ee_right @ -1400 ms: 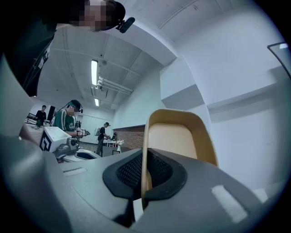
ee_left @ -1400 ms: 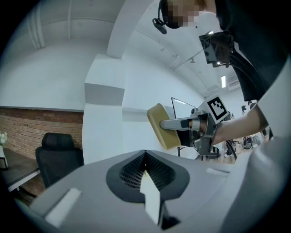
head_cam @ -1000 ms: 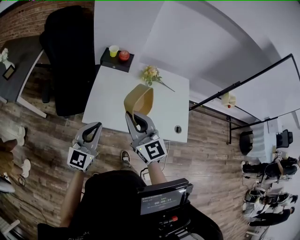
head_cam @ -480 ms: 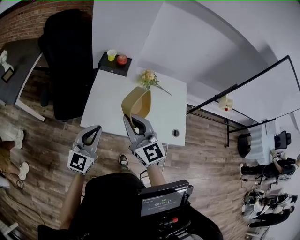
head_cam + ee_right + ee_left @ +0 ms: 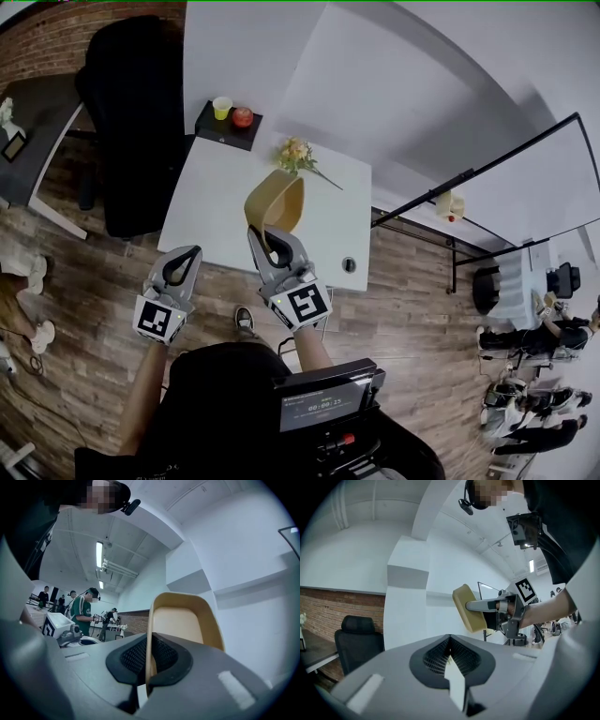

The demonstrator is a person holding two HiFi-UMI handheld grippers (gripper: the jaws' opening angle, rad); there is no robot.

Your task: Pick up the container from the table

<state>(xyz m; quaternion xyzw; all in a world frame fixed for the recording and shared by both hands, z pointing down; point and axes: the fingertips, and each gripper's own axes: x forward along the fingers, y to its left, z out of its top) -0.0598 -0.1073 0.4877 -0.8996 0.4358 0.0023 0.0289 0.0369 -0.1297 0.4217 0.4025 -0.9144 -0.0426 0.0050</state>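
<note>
Tan container held in the air above the white table near its front edge, its wall pinched in the right gripper jaws, left gripper jaws closed together on nothing, just off the table's front edge.

Container: tan outside, paler beige inside. Right gripper and left gripper: grey bodies, with black meshed pads. Marker cubes: white with black square patterns. Table: plain white. Floor: brown wood planks. Chair: black. Tray: black. Cup: yellow. Round fruit: red. Flowers: pale yellow and peach. Brick wall: reddish brown.
</note>
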